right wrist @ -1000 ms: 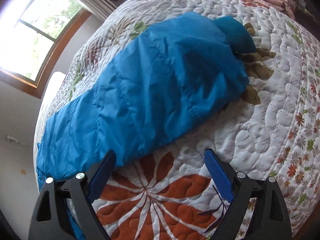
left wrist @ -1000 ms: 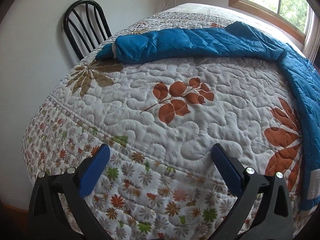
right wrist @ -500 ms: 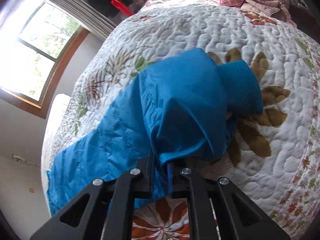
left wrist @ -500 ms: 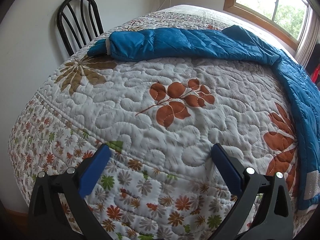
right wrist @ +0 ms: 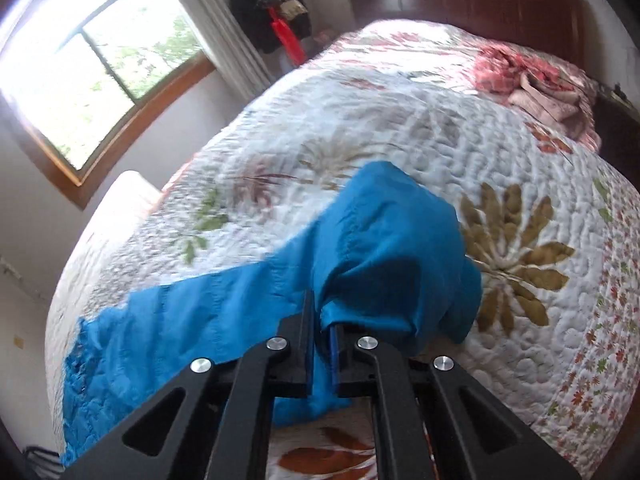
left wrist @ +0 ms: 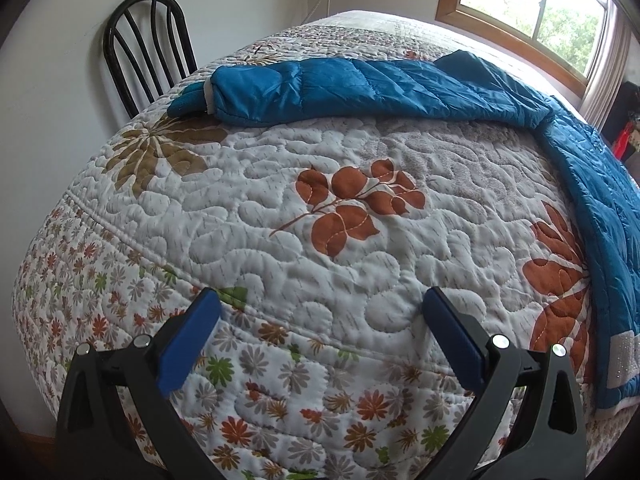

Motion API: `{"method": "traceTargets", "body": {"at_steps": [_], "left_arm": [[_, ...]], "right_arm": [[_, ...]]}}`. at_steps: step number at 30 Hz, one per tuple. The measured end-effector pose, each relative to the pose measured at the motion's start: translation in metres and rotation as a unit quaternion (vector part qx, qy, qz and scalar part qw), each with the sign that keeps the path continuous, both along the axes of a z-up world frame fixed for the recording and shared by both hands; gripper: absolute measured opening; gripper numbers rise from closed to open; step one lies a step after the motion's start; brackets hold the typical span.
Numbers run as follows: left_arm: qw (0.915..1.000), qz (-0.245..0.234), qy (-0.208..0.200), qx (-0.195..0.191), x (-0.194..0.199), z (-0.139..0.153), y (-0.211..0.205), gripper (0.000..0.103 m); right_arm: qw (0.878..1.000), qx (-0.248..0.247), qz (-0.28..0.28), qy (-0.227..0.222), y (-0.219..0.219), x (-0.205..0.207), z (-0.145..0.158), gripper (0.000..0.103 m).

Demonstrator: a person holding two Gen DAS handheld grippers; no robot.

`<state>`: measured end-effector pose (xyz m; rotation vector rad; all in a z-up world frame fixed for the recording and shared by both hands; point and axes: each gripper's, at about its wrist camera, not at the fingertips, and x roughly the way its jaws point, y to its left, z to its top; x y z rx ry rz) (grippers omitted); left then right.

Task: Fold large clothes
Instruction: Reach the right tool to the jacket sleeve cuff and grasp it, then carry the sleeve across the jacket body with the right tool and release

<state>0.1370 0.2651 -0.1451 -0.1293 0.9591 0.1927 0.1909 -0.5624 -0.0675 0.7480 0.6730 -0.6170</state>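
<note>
A blue quilted jacket lies spread on the floral quilted bed. One sleeve with a darker knit cuff stretches left across the far side; the body runs down the right edge. My left gripper is open and empty over the bed's near edge, well short of the jacket. In the right wrist view, my right gripper is shut on the other jacket sleeve and holds it lifted off the bed; the sleeve end droops over the fingers.
A black spindle chair stands against the wall at the bed's far left corner. A window is beyond the bed. A dark headboard, crumpled pink bedding and a black and red object show in the right wrist view.
My right gripper closed on the sleeve and lifted it higher off the bed. My left gripper stayed open and shifted slightly, the view tilting up.
</note>
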Motion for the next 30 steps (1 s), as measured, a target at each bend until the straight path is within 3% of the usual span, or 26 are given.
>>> {"method": "traceTargets", "body": {"at_steps": [2, 4, 7, 9, 12, 13, 17, 20, 22, 25, 30], "left_arm": [[1.0000, -0.003, -0.001, -0.001, 0.000, 0.000, 0.000, 0.101], [1.0000, -0.005, -0.002, -0.005, -0.001, 0.000, 0.001, 0.101], [1.0000, 0.000, -0.003, -0.006, 0.001, 0.000, 0.003, 0.101], [0.9999, 0.005, -0.004, -0.012, 0.004, 0.003, 0.005, 0.100], [0.9999, 0.013, -0.009, -0.004, 0.010, 0.011, 0.004, 0.100], [0.9999, 0.012, -0.012, -0.002, 0.012, 0.015, 0.003, 0.100], [0.9993, -0.021, -0.031, -0.003, 0.032, 0.038, -0.025, 0.100], [0.9967, -0.071, -0.039, 0.003, 0.059, 0.056, -0.073, 0.100], [0.9937, -0.104, -0.041, 0.007, 0.079, 0.065, -0.113, 0.100], [0.9892, -0.140, -0.043, 0.005, 0.104, 0.077, -0.170, 0.100], [0.9802, -0.188, -0.062, 0.016, 0.129, 0.089, -0.259, 0.100]], "right_arm": [[0.997, -0.031, 0.070, -0.017, 0.040, 0.022, 0.022, 0.005], [0.986, -0.077, 0.146, -0.017, 0.089, 0.049, 0.036, 0.005], [0.953, -0.129, 0.268, -0.055, 0.170, 0.075, 0.048, 0.006], [0.926, -0.114, 0.354, -0.066, 0.212, 0.092, 0.047, 0.009], [0.896, -0.063, 0.438, -0.044, 0.247, 0.106, 0.033, 0.044], [0.893, -0.070, 0.443, -0.035, 0.252, 0.103, 0.028, 0.044], [0.900, -0.042, 0.429, -0.064, 0.231, 0.066, 0.017, 0.046], [0.926, -0.044, 0.370, -0.056, 0.193, 0.046, 0.005, 0.046], [0.937, -0.025, 0.345, -0.052, 0.170, 0.042, -0.002, 0.046], [0.943, -0.005, 0.327, -0.052, 0.151, 0.039, -0.009, 0.043], [0.948, -0.024, 0.312, -0.049, 0.141, 0.032, 0.002, 0.043]]}}
